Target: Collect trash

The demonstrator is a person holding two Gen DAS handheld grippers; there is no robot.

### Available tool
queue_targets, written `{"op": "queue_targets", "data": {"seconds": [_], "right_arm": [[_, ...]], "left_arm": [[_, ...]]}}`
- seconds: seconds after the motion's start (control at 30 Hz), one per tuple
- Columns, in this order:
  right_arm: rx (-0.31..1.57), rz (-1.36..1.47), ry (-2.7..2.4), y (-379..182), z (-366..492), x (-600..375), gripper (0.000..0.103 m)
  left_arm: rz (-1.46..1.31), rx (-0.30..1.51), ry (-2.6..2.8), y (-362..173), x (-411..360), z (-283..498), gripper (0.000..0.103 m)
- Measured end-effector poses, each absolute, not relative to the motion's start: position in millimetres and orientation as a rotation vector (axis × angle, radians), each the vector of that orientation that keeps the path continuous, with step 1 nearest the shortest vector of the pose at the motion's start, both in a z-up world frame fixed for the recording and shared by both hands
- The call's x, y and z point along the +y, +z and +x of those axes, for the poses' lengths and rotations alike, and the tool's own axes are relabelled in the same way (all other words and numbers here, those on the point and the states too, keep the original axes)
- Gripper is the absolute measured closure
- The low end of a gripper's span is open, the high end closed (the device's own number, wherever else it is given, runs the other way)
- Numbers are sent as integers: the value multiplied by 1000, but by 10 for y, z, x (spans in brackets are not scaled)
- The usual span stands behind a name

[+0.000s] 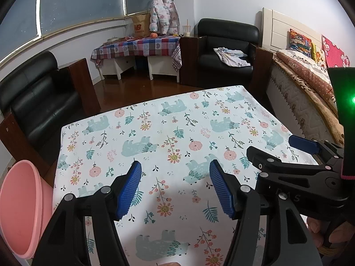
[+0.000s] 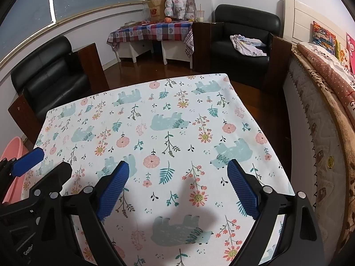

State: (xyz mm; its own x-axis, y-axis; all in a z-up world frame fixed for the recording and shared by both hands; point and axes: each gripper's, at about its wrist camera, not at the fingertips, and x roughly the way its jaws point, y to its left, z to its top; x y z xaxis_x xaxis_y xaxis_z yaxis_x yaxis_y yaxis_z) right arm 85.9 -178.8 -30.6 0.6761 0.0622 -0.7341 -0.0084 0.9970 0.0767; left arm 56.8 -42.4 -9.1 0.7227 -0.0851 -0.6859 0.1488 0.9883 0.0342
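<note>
The table wears a white cloth printed with bears and flowers, and I see no loose item on it. My left gripper hovers over the near part of the cloth, open, with nothing between its blue pads. My right gripper hangs beside it to the right, also open with nothing in it. Each shows in the other's view: the right gripper at the right edge, the left gripper at the left edge. A pink plastic bin stands off the table's left side.
A black armchair is beyond the table's left side and another with a crumpled cloth stands at the back. A bed runs along the right. A checkered side table holds a paper bag. A hand grips the right gripper's handle.
</note>
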Motion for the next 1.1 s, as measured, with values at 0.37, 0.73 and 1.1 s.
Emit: {"op": "queue_targets", "data": {"seconds": [0.37, 0.73, 1.1], "right_arm": [[833, 68, 41, -323, 866, -1776, 12], [832, 66, 41, -327, 857, -1765, 12], [834, 68, 41, -333, 859, -1758, 12]], "left_arm": [[88, 754, -122, -86, -415, 573, 40], [87, 754, -122, -76, -418, 557, 40], [86, 754, -124, -78, -414, 559, 40]]}}
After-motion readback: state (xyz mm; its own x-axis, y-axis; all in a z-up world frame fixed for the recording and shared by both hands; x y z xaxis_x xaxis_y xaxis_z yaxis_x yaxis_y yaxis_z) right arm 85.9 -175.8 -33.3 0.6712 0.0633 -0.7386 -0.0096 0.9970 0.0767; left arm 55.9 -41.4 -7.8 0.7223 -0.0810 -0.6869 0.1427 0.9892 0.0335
